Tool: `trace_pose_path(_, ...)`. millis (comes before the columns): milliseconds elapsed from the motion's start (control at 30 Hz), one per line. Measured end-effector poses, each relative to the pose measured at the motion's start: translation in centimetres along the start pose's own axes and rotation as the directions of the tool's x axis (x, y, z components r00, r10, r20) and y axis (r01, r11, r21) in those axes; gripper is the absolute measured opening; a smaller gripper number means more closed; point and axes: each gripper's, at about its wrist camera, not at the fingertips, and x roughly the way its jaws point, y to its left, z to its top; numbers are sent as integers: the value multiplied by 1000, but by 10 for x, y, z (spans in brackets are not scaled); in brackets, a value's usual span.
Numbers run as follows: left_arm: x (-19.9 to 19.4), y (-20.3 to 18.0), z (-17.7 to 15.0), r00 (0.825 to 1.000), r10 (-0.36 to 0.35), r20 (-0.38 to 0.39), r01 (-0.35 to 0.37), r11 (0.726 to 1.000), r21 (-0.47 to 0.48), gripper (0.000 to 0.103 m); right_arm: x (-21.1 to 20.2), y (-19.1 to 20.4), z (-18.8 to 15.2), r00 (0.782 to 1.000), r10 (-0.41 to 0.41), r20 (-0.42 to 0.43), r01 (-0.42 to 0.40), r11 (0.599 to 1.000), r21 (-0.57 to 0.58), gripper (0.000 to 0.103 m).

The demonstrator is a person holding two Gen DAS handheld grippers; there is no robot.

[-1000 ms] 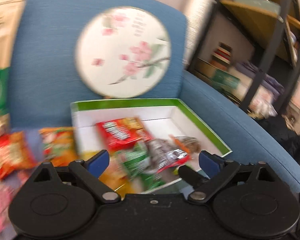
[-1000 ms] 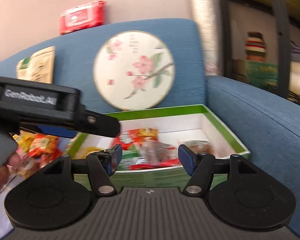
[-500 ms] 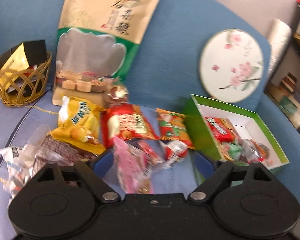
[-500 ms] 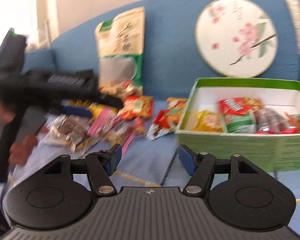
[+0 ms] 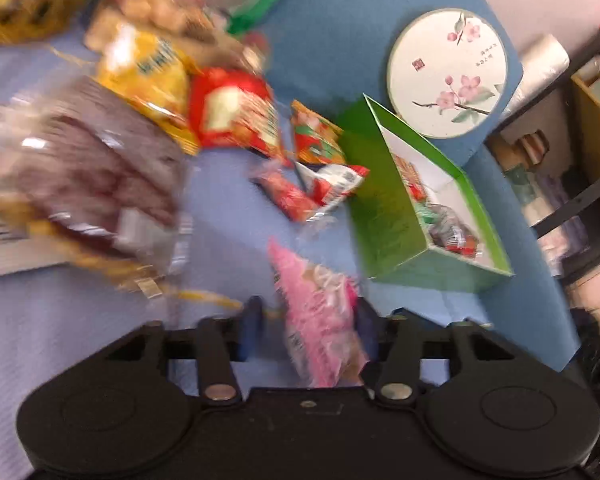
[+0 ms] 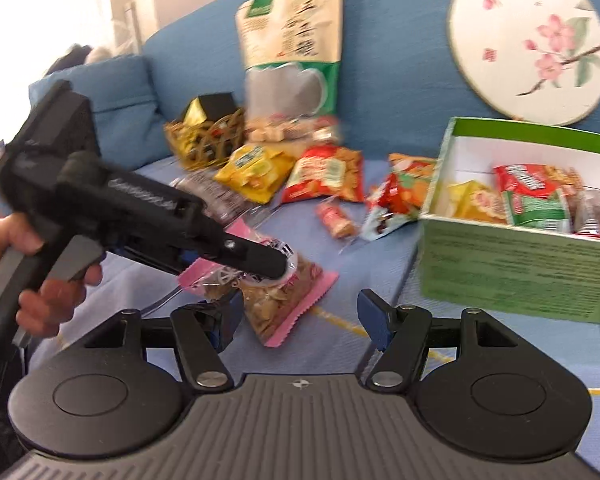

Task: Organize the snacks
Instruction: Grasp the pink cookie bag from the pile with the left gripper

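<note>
Downward-tilted, the left hand-held gripper (image 5: pixel 306 330) is closing around the pink snack packet (image 5: pixel 320 320); the right hand-held gripper (image 6: pixel 300 316) gapes empty.

Left tool (image 5: pixel 306 326) jaws closing, tilted down; right tool (image 6: pixel 300 316) jaws apart.

Glossy, seemingly plastic pink packet (image 6: pixel 284 280); matt cloth sofa (image 6: pixel 400 52).

motion blur smears the brown snack bag (image 5: pixel 100 176) beyond reading.
</note>
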Motion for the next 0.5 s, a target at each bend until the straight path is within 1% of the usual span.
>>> trace_pose_path(33,-9,-1,-4,999,30,25,-30,999,17,93,2,2,-1,1000,3,-10,-3,1000,-9,103)
trace_pose_path(67,-16,0,-7,999,37,37,-38,999,27,93,4,4,-1,1000,11,-21,-11,1000,-12,103)
trace_pose_path(133,-27,3,-11,999,12,34,-12,1000,16,93,8,6,-3,999,30,-34,-31,1000,-2,103)
trace_pose_path(200,-31,4,-11,1000,-6,23,6,1000,4,93,12,6,-3,998,54,-43,-53,998,22,102)
trace_pose_path(267,-32,3,-9,1000,-9,26,8,1000,11,93,14,5,-3,997,69,-43,-66,996,58,102)
trace_pose_path(400,-23,-13,0,999,-29,36,28,999,32,95,15,-2,-4,996,80,-35,-76,990,116,99)
trace_pose_path(500,-15,-22,1,999,-39,17,38,998,52,96,17,-9,-5,996,84,-42,-76,983,168,94)
